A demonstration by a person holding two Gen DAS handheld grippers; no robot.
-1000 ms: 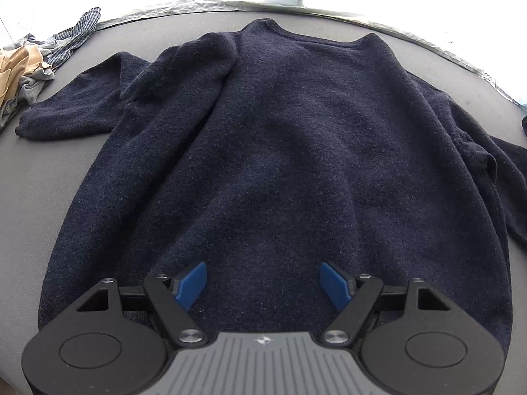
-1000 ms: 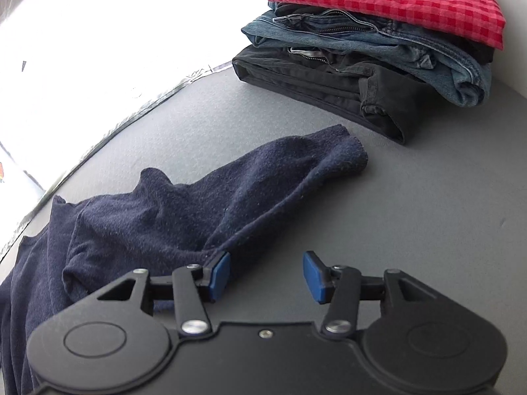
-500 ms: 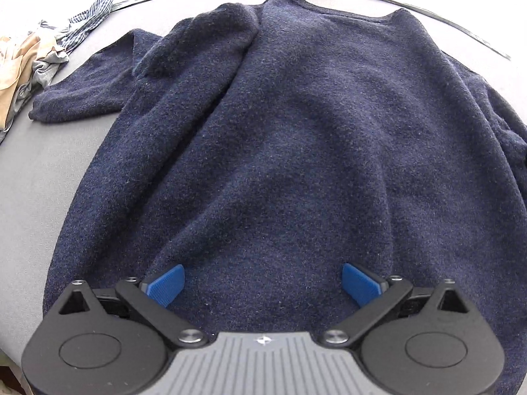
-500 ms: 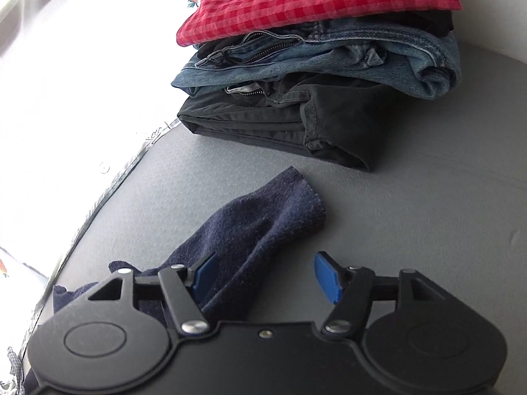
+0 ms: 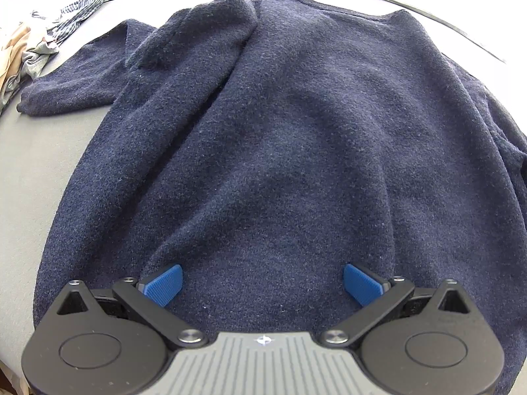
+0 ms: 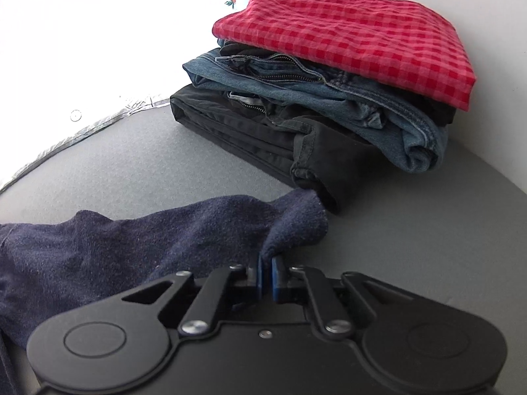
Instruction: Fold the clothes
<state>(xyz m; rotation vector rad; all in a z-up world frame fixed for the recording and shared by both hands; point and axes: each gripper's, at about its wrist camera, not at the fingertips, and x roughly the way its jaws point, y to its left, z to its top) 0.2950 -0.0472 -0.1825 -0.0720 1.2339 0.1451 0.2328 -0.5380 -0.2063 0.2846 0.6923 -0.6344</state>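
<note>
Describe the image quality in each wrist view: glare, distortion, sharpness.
Left wrist view: strong fisheye bulge; the background beyond the grey table edge is blown out white; the navy knitted sweater is sharp with soft, even shading. Right wrist view: the upper left is overexposed, the corners are dark, and the stack of folded clothes is crisp with no motion blur.

The sweater (image 5: 290, 138) is spread flat on the table (image 5: 29, 171). Loose clothes (image 5: 36, 52) are heaped just beyond its left sleeve (image 5: 79, 75). Its right sleeve (image 6: 184, 230) is laid toward a stack of folded clothes (image 6: 322, 92), touching it.
</note>
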